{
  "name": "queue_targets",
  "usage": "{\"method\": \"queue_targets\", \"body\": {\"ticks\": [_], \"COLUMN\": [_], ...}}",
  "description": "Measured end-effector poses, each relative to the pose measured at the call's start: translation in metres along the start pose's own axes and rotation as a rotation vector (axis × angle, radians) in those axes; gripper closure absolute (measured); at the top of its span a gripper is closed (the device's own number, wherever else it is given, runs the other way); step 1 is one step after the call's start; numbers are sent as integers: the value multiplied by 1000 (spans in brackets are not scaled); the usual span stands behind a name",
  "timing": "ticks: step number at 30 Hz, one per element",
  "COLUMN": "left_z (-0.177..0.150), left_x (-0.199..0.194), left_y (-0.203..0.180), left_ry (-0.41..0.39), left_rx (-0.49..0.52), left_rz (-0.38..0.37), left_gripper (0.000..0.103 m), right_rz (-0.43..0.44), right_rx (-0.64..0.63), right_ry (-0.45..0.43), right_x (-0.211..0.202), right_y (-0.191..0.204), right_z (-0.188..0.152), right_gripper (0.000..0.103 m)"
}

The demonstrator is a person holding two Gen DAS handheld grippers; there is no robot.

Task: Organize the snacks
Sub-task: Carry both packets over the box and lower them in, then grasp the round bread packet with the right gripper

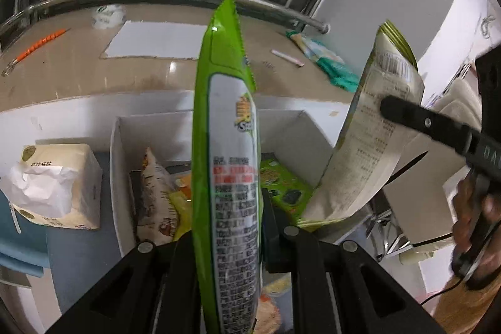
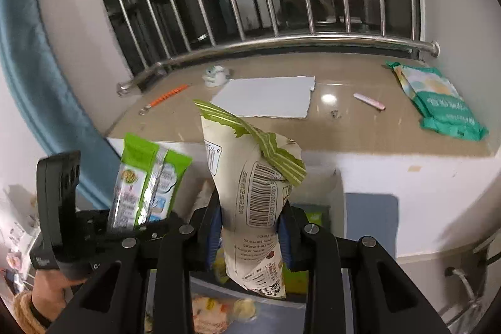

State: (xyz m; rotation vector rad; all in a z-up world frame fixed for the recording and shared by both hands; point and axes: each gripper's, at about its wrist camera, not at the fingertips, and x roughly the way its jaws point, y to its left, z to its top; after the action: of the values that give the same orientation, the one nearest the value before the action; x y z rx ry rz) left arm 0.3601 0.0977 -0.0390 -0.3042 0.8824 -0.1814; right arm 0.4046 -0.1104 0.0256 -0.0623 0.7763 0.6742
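My left gripper [image 1: 228,224] is shut on a tall green snack bag [image 1: 225,146], which stands upright between its fingers over a white box [image 1: 116,152]. The box holds several snack packs [image 1: 156,196]. To the right in the left wrist view, a cream snack bag [image 1: 372,140] hangs tilted beside the box. In the right wrist view my right gripper [image 2: 250,227] is shut on that cream bag [image 2: 256,202], its blue pads pressing both sides just below the barcode. The green bag [image 2: 147,183] shows at the left there, with a hand [image 2: 47,293] under the other gripper.
A tissue pack [image 1: 56,187] lies left of the box. Behind it, a tan sill [image 2: 344,121] carries a white card sheet [image 2: 269,97], a pink pen [image 2: 369,100], a teal wipes pack [image 2: 444,105] and an orange cord [image 2: 166,96]. A steel railing [image 2: 281,41] backs the sill.
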Motion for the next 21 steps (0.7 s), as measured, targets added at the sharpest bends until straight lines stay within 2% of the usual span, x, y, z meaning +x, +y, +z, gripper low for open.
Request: {"method": "queue_targets", "body": {"ticks": [1,2,3,4,5,6,7,9,14,16,21], "left_z": [-1,-1,-3,-4,-6,-8,-10,-14,-16,-20,-38], "left_x": [4,10,16,21,24,24,25,24,11,-3,-51], "left_y": [3,6,11,14,17,20,21,22,12,3,-24], "left_ry": [8,23,44,62,63,47,48,48,7,-20,-115], "left_rx": [8,10,5,3,2,5,1,-11,21,16,80], "left_rz": [20,35,62,101,140,171,168,140,172,164,158], "left_gripper": [87,78,47,26,1,0,0,0,0,0,0], "right_rz": [-16,-28,-36,-48,-70,-90,-106,-131,-117,-110,-68], "right_rx": [-10,-18,-25,-19,-7,1,9,18,31,10,-24], "right_ry": [35,67,102,134,157,167,148,108,47,5,-94], "right_x": [10,18,28,37,45,50,51,47,25,10,-35], "right_y": [0,-1,-2,-4,-8,-11,-14,-19,-21,-14,2], "right_z": [4,5,3,1,-3,-6,-9,-13,-21,-24,-47], "right_gripper": [70,69,68,63,35,15,0,0,0,0,0]}}
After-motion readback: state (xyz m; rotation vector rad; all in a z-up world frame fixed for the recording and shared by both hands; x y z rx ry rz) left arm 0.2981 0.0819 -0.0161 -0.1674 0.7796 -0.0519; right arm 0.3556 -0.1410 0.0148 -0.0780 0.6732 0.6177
